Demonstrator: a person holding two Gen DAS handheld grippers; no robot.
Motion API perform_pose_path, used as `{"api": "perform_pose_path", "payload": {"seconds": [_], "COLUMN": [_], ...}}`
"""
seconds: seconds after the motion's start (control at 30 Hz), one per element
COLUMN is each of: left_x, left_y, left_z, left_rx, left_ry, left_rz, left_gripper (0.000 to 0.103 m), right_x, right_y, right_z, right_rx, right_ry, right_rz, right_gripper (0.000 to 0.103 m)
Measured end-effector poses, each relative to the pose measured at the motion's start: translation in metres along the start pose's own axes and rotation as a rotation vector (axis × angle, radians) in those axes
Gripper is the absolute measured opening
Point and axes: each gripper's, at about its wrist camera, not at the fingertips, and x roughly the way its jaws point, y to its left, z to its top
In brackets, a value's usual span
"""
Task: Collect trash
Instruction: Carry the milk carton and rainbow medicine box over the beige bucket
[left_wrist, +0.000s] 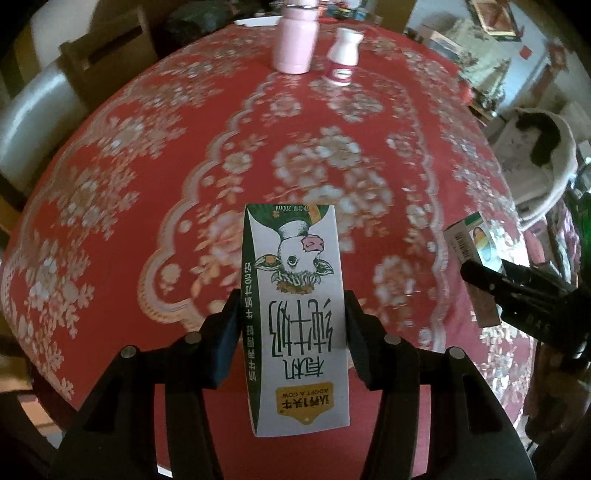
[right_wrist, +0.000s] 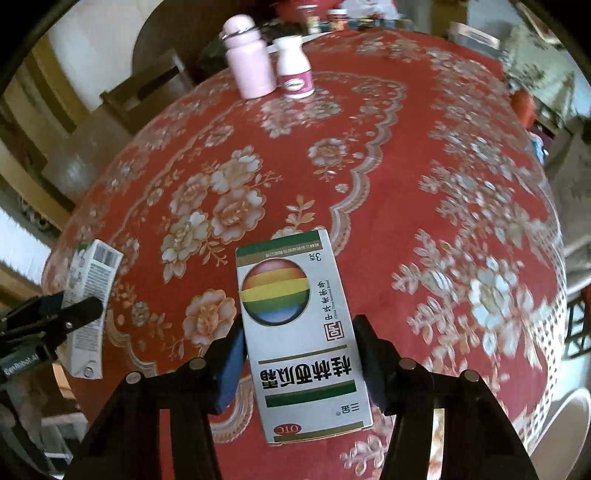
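Observation:
A white and green milk carton (left_wrist: 295, 317) with a cow drawing sits between the fingers of my left gripper (left_wrist: 291, 306). Both pads press its sides and it hangs above the red cloth. My right gripper (right_wrist: 299, 332) is shut on a white medicine box (right_wrist: 295, 314) with a rainbow ball printed on it, also held over the table. The left wrist view shows the right gripper (left_wrist: 491, 280) with that box (left_wrist: 476, 243) at the right edge. The right wrist view shows the carton (right_wrist: 92, 280) in the left gripper (right_wrist: 74, 310) at the far left.
A round table with a red floral cloth (left_wrist: 184, 166) lies under both grippers. A pink bottle (left_wrist: 293, 40) and a small white bottle with a pink label (left_wrist: 343, 55) stand at its far side. A wooden chair (left_wrist: 103, 55) is beyond the left edge, clutter beyond the right.

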Motion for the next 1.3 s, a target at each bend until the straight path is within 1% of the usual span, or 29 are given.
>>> {"api": "perform_pose_path", "payload": {"seconds": [0.13,0.23,0.4,0.67,0.83,1.03,1.2,1.3], "left_x": [-0.003,-0.004,-0.005,-0.011,-0.012,-0.011,-0.012,-0.011], "left_y": [-0.022,-0.04,-0.071,-0.141,-0.192,-0.249,-0.303,-0.328], "left_z": [0.004,0.007,0.009,0.007,-0.002,-0.018,-0.035,-0.044], "left_rx": [0.047,0.083,0.148,0.292,0.387,0.49,0.581,0.616], "left_ry": [-0.01,-0.013,-0.018,-0.035,-0.029,-0.011,0.003,0.014], "left_rz": [-0.017,-0.03,-0.053,-0.119,-0.173,-0.241,-0.301,-0.333], "left_gripper": [0.05,0.05,0.05,0.05,0.05,0.05,0.05,0.05], "right_x": [-0.015,-0.027,-0.049,-0.084,-0.109,-0.136,-0.159,-0.171], "right_y": [-0.015,-0.028,-0.048,-0.087,-0.118,-0.159,-0.192,-0.211], "right_z": [-0.008,-0.016,-0.03,-0.054,-0.079,-0.117,-0.154,-0.178], "right_rx": [0.09,0.147,0.21,0.3,0.374,0.479,0.573,0.632], "right_ry": [-0.022,-0.044,-0.082,-0.129,-0.154,-0.168,-0.178,-0.179], "right_rz": [0.009,-0.003,-0.039,-0.102,-0.152,-0.216,-0.268,-0.295], "right_gripper": [0.054,0.054,0.054,0.054,0.054,0.054,0.054,0.054]}}
